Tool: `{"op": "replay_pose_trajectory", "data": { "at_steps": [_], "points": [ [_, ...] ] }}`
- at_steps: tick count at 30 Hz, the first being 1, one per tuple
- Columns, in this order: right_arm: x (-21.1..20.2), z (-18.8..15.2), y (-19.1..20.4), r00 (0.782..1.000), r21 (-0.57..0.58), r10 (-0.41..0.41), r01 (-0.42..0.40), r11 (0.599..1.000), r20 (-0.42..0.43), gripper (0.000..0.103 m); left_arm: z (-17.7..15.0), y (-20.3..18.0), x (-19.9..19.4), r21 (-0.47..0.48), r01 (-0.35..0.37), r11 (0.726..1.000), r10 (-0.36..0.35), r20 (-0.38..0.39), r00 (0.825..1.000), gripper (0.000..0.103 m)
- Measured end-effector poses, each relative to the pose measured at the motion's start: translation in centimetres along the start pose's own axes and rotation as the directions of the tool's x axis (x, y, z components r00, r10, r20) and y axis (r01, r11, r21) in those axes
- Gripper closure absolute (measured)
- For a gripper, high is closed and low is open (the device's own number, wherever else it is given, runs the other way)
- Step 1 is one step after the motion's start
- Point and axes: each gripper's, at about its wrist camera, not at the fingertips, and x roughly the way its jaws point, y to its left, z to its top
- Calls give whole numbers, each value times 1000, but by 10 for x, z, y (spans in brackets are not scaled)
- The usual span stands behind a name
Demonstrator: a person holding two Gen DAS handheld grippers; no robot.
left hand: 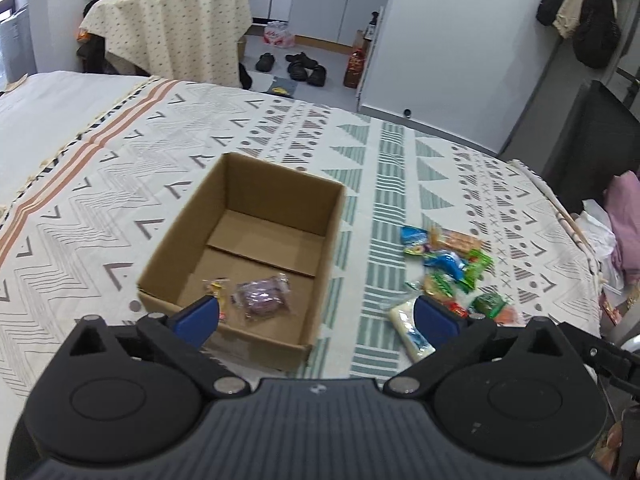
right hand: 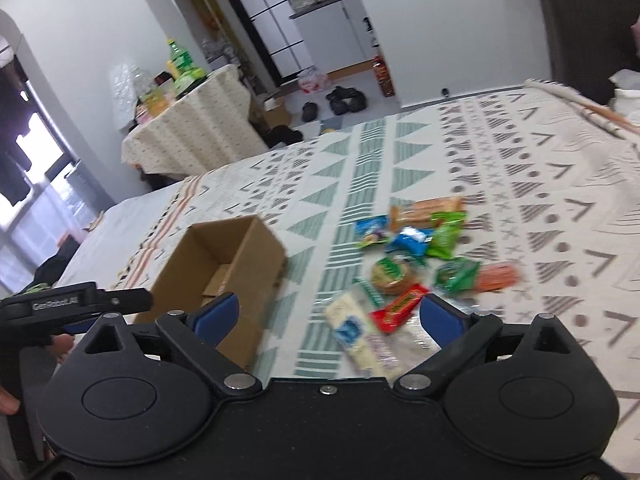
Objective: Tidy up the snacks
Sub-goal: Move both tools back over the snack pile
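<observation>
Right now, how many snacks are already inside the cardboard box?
2: a purple packet and a small yellow-wrapped one left of it, both near the cardboard box's front wall. That wall may hide more.

Brown cardboard box (left hand: 256, 248) ahead of left gripper (left hand: 318, 316), blue pads; purple snack (left hand: 262, 294) inside. Bedspread (left hand: 400, 168): white, green/grey geometric print. Red packet (right hand: 398, 306) ahead of right gripper (right hand: 330, 314).
</observation>
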Motion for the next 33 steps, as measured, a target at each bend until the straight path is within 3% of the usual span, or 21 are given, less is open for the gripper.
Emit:
{"op": "replay_pose_trajectory", "data": {
  "at_steps": [16, 33],
  "points": [
    [-19, -3, -58, 998, 56, -56, 56, 997, -4, 5, -19, -56, 13, 2, 49, 999, -49, -48, 998, 0],
    [7, -6, -105, 998, 309, -2, 20, 951, -60, 6, -37, -94, 63, -75, 86, 993, -94, -108, 990, 5]
  ]
}}
